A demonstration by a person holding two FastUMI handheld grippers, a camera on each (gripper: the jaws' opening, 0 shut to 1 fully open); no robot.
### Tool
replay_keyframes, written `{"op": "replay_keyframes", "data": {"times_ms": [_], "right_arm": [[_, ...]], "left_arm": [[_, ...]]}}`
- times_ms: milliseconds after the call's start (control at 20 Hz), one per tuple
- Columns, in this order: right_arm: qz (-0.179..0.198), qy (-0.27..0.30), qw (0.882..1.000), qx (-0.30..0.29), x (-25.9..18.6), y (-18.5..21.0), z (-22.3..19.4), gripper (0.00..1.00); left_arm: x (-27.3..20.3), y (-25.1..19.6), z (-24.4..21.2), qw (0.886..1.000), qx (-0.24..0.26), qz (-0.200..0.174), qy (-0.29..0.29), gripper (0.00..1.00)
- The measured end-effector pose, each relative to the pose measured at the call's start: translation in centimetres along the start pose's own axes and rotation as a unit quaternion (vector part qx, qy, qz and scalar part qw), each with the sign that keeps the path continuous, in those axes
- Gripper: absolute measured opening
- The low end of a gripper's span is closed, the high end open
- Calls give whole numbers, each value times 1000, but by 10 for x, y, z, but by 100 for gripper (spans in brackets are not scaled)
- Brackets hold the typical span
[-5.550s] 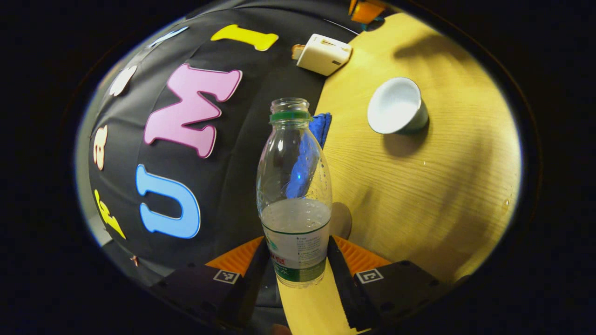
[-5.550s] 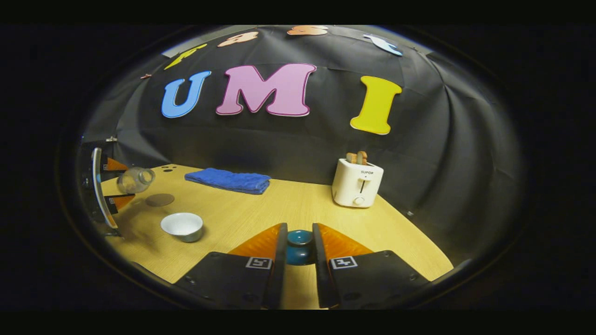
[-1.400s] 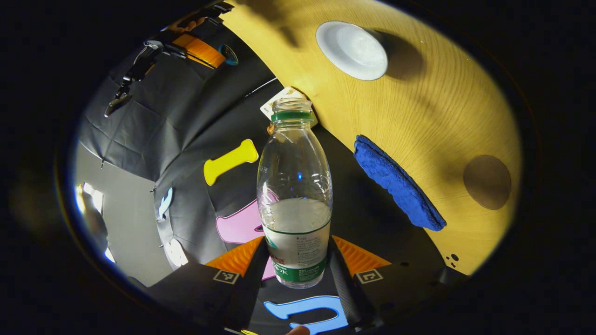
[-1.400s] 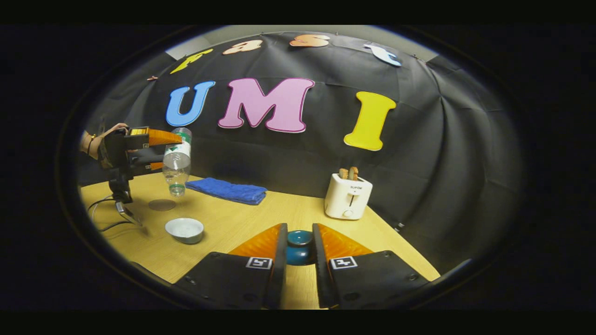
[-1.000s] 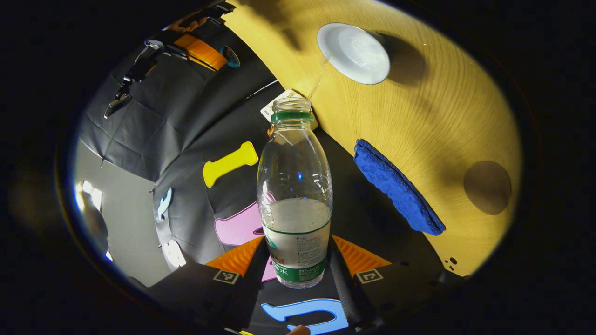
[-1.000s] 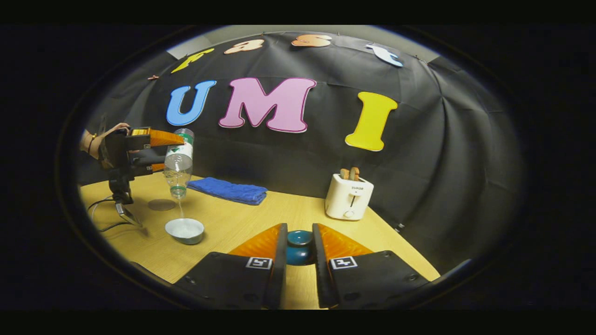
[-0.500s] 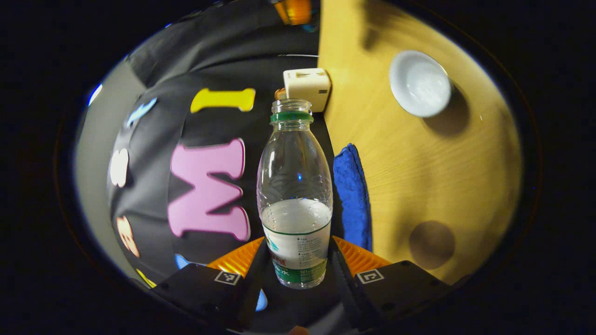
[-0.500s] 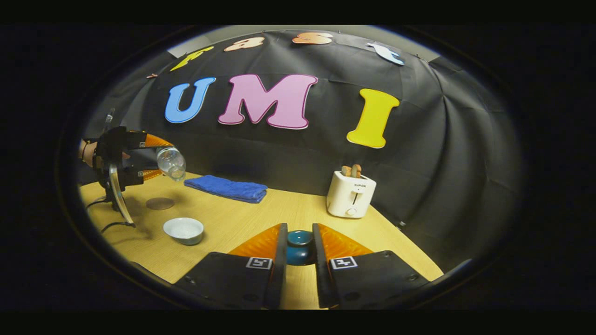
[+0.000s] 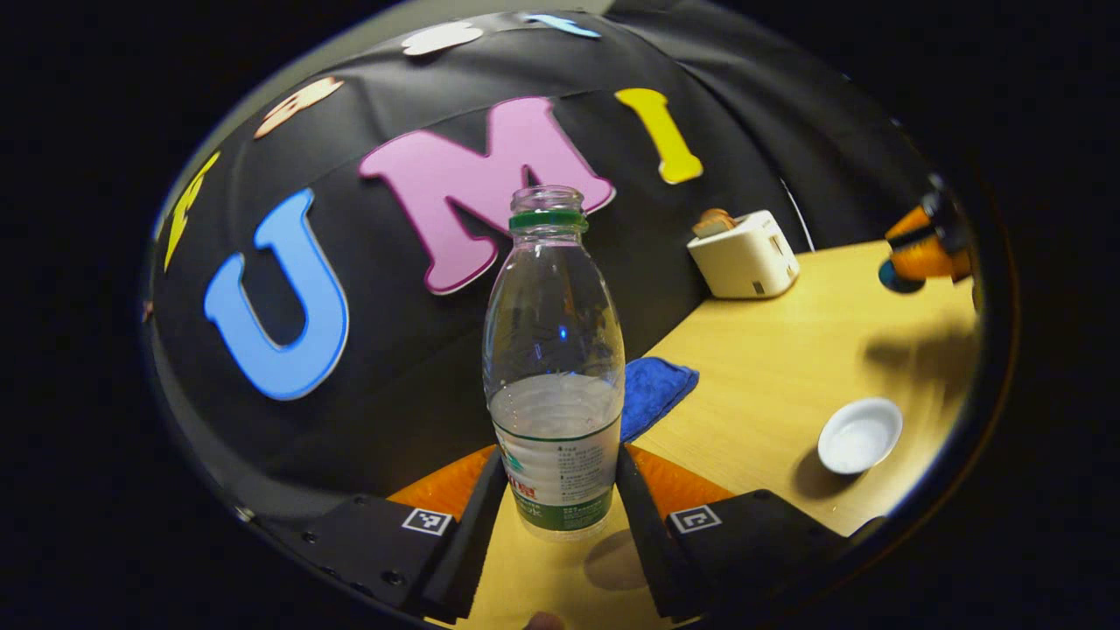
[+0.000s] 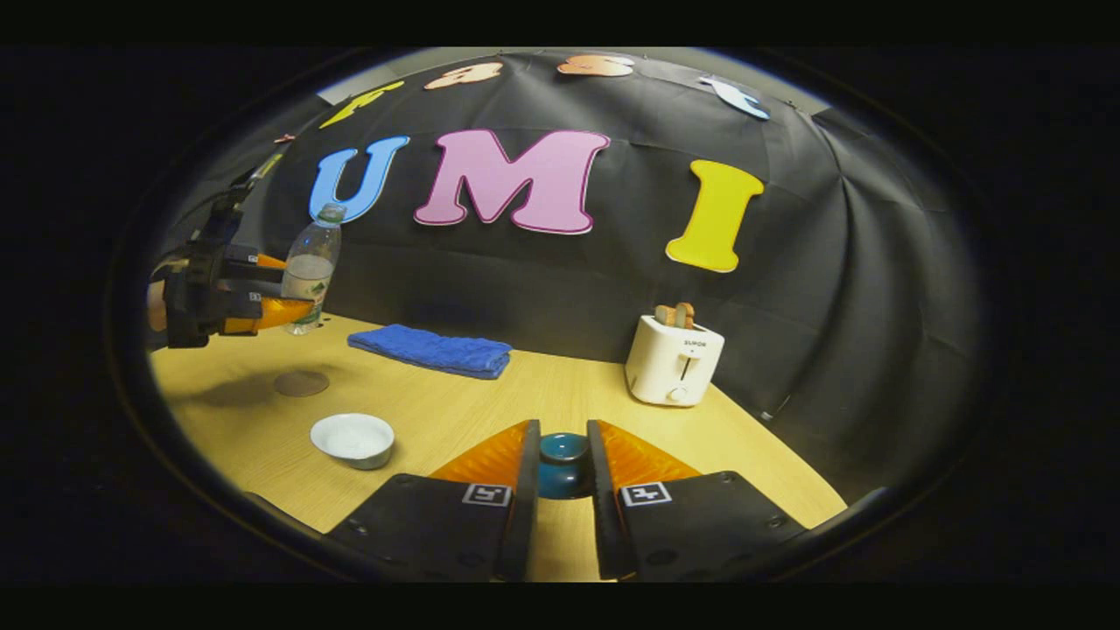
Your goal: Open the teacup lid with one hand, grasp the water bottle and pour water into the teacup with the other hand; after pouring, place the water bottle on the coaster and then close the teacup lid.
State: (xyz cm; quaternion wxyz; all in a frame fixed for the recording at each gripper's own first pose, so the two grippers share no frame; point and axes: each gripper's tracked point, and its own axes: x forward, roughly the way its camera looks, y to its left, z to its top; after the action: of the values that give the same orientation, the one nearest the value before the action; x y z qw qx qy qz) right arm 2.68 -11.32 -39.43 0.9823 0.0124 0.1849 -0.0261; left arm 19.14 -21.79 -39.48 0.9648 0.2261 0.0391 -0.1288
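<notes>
lid off, teacup (image 10: 353,438) looks filled | left tool (image 9: 556,503) grips upright water bottle (image 9: 554,367), coaster (image 10: 301,382) at teacup's 11 o'clock pending | right tool (image 10: 561,464) clamps teacup lid (image 10: 562,465), closing pending

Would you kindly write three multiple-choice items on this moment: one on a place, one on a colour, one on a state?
1. Where does the coaster lie?
A. under the teacup
B. bare on the table, apart from the teacup
C. on the towel

2. What colour is the towel?
A. blue
B. red
C. white

3. How is the water bottle held?
A. upside down
B. lying on the table
C. upright in the left gripper

Key: 1 B, the teacup stands nearer the right gripper's camera, apart from it. 2 A, it is blue. 3 C, its open neck points up, jaws clamped on its lower body.
</notes>
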Motion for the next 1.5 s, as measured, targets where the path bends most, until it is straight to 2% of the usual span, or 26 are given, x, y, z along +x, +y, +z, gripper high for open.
{"op": "replay_keyframes", "data": {"times_ms": [50, 100, 150, 200, 300, 500, 700, 750, 800, 900, 1050, 1100, 1200, 1250, 1300, 1350, 1400, 1500], "right_arm": [[0, 2, 1000, 0, 1, 2, 0, 36], [1, 3, 1000, 0, 3, 5, -1, 31], [1, 4, 1000, 0, 4, 7, -3, 36], [1, 5, 1000, -1, 4, 8, -3, 31], [1, 7, 1000, 0, 6, 11, -4, 36], [-1, 10, 1000, 0, 7, 14, -7, 36], [-4, 12, 1000, 1, 9, 16, -7, 36], [-5, 12, 1000, 2, 9, 17, -7, 26], [-5, 12, 1000, 3, 10, 17, -7, 26], [-6, 12, 1000, 4, 11, 18, -7, 36], [-7, 13, 1000, 3, 10, 19, -8, 36], [-7, 14, 1000, 4, 11, 19, -8, 31], [-6, 14, 1000, 6, 11, 21, -8, 36], [-5, 13, 1000, 7, 11, 22, -7, 31], [-3, 11, 1000, 9, 11, 24, -6, 26], [-1, 10, 1000, 12, 12, 27, -5, 26], [4, 9, 1000, 17, 12, 31, -4, 28], [16, 8, 999, 27, 13, 42, 0, 36]], "left_arm": [[-2, -7, -3, 999, -35, 0, 1, 75], [-4, -16, -6, 998, -67, -3, 4, 75], [-6, -22, -8, 996, -93, -4, 6, 75], [-5, -21, -12, 993, -116, -4, 9, 75], [-6, -24, -16, 987, -160, -4, 12, 76], [-5, -33, -20, 974, -226, -2, 9, 76], [-8, -42, -32, 970, -240, -6, 33, 76], [-9, -44, -33, 970, -242, -8, 35, 76], [-10, -43, -35, 970, -241, -8, 36, 77], [-9, -45, -39, 970, -238, -7, 41, 77], [-8, -46, -39, 969, -243, -4, 37, 78], [-8, -46, -38, 969, -244, -4, 36, 79], [-10, -50, -40, 968, -248, -9, 43, 81], [-11, -49, -40, 968, -246, -9, 44, 81], [-11, -49, -39, 968, -246, -9, 42, 87], [-12, -50, -40, 968, -245, -9, 45, 92], [-13, -50, -41, 968, -244, -9, 48, 96], [-17, -49, -43, 969, -241, -5, 53, 96]]}}
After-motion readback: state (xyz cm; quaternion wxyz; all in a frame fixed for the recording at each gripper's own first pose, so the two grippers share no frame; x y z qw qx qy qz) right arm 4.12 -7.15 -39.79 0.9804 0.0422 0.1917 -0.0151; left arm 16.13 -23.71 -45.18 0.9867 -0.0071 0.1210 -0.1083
